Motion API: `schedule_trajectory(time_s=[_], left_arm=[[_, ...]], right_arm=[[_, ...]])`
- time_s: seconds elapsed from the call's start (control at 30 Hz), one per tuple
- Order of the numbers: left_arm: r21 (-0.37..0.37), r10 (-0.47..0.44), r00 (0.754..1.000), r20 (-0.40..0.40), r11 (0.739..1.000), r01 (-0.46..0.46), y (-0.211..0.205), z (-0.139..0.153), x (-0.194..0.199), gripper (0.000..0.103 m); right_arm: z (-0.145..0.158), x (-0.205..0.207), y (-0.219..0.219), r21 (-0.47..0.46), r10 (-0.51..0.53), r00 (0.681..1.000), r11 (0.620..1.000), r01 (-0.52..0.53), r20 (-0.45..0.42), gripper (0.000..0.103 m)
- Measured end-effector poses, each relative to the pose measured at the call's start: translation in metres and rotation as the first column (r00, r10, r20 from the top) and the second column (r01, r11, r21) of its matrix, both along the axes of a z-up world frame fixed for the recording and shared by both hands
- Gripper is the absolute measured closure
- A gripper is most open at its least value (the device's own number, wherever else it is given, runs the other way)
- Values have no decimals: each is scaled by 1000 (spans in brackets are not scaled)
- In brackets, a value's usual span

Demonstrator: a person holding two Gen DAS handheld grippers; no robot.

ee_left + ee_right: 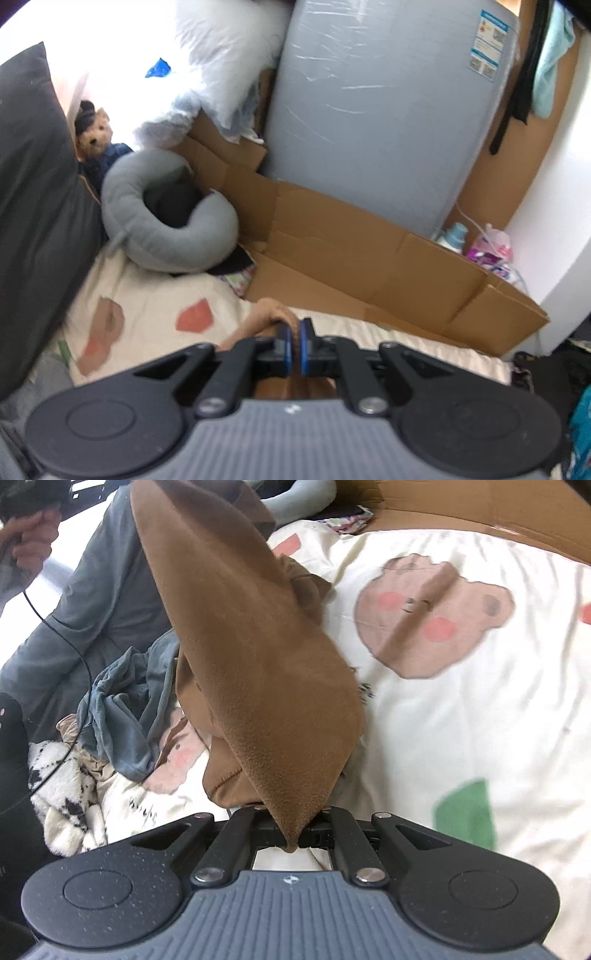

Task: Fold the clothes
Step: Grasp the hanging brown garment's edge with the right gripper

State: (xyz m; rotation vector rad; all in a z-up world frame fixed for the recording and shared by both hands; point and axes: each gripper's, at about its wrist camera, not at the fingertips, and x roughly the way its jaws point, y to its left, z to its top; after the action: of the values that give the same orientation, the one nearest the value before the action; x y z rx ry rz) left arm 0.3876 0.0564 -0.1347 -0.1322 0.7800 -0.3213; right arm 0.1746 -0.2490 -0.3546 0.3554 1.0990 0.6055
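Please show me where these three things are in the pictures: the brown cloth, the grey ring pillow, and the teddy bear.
brown cloth (251,664): right wrist view, middle of the hanging fabric.
grey ring pillow (162,236): left wrist view, lower curve of the ring.
teddy bear (96,133): left wrist view, its face.

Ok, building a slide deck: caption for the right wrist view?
Right gripper shut on a lifted brown cloth above a bear-print sheet.

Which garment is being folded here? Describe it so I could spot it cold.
On the cream bedspread with cartoon bears, left of the big bear face, a brown garment hangs lifted, its corner pinched in the right gripper. The neighbouring blue-grey clothes lie crumpled flat; only this one is tan, fuzzy and held up.
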Motion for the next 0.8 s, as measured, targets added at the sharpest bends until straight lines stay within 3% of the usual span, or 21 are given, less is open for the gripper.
schedule_trajectory(time_s=[0.23,0.5,0.8], left_arm=[[-83,-17,998,-60,996,12,-16,-14,-34,98],[-193,65,991,-113,977,-86,-16,-30,-67,98],[-316,239,950,-200,902,-293,4,-72,-85,98]], right_arm=[[14,-28,-62,-56,23,998,998,-26,-58,103],[34,-40,-99,-97,51,995,994,-59,-83,103],[21,-5,-124,-182,8,998,983,-18,-56,103]])
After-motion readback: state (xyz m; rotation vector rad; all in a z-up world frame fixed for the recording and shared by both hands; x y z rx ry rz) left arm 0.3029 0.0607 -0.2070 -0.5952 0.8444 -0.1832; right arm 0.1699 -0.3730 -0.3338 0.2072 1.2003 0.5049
